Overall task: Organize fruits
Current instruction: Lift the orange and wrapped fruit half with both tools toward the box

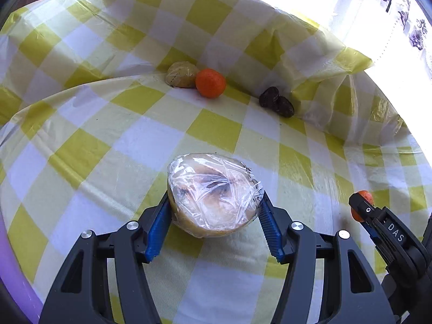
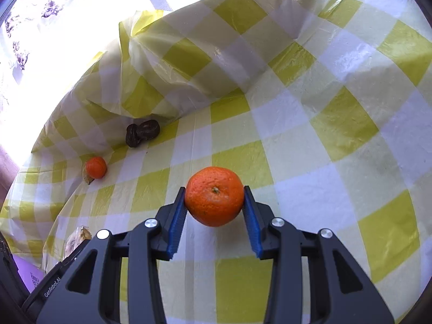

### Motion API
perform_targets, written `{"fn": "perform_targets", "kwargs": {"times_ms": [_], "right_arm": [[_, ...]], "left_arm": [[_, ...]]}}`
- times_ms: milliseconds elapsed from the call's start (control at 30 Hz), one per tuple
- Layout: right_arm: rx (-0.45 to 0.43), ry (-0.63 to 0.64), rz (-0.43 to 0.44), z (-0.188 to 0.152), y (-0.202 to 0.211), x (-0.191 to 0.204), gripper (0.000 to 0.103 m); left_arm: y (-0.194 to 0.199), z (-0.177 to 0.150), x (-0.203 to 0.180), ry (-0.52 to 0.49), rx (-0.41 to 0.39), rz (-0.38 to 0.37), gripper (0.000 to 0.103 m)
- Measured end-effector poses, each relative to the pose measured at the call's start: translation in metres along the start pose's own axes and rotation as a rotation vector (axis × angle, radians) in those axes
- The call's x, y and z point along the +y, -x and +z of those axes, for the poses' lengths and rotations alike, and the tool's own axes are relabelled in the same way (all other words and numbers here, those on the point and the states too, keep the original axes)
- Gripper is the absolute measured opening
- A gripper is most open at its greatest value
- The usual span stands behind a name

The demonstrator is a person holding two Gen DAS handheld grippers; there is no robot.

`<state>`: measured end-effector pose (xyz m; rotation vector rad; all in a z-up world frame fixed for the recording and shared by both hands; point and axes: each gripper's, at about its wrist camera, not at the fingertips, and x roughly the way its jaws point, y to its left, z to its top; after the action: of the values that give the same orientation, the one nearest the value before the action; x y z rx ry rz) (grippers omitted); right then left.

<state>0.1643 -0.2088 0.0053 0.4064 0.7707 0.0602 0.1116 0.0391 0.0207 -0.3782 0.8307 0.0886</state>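
My left gripper (image 1: 214, 202) is shut on a cut yellow fruit wrapped in clear film (image 1: 213, 194), its blue pads (image 1: 159, 226) pressing both sides. Held between the blue pads (image 2: 176, 221) of my right gripper (image 2: 214, 194) is an orange tangerine (image 2: 214, 195); that gripper (image 1: 363, 210) also shows at the right edge of the left wrist view. At the back, against the raised cloth, lie a second wrapped yellow fruit (image 1: 182, 75), another tangerine (image 1: 210, 83) (image 2: 95, 167) touching it, and two dark wrinkled fruits (image 1: 276, 102) (image 2: 141, 132).
A yellow and white checked plastic cloth (image 1: 108, 135) (image 2: 324, 135) covers the table and rises in folds along the back. A bright window with a flowered curtain (image 1: 415, 32) is behind. A purple thing (image 2: 29, 275) lies at the near left edge.
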Motion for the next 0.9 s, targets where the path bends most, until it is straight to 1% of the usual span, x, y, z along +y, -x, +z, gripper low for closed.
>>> {"fn": "perform_targets", "kwargs": {"times_ms": [267, 400, 533, 600, 667, 733, 900], "right_arm": [[0.043, 0.034, 0.010, -0.043, 0.034, 0.010, 0.041], [0.072, 0.042, 0.027, -0.066, 0.053, 0.014, 0.041], [0.086, 0.092, 0.046, -0.094, 0.078, 0.021, 0.041], [0.074, 0.113, 0.063, -0.108, 0.091, 0.025, 0.041], [0.032, 0.148, 0.073, -0.120, 0.109, 0.029, 0.041], [0.012, 0.186, 0.085, -0.131, 0.122, 0.034, 0.041], [0.021, 0.209, 0.119, -0.152, 0.141, 0.037, 0.041]], "left_arm": [[0.037, -0.034, 0.012, -0.040, -0.010, -0.018, 0.058], [0.059, -0.055, 0.023, -0.062, 0.002, -0.033, 0.058], [0.079, -0.075, 0.034, -0.072, 0.020, -0.035, 0.058], [0.089, -0.085, 0.040, -0.079, 0.011, -0.042, 0.058], [0.100, -0.093, 0.043, -0.095, -0.006, -0.044, 0.058], [0.110, -0.101, 0.045, -0.116, -0.020, -0.047, 0.058], [0.129, -0.118, 0.052, -0.138, -0.031, -0.064, 0.058]]}}
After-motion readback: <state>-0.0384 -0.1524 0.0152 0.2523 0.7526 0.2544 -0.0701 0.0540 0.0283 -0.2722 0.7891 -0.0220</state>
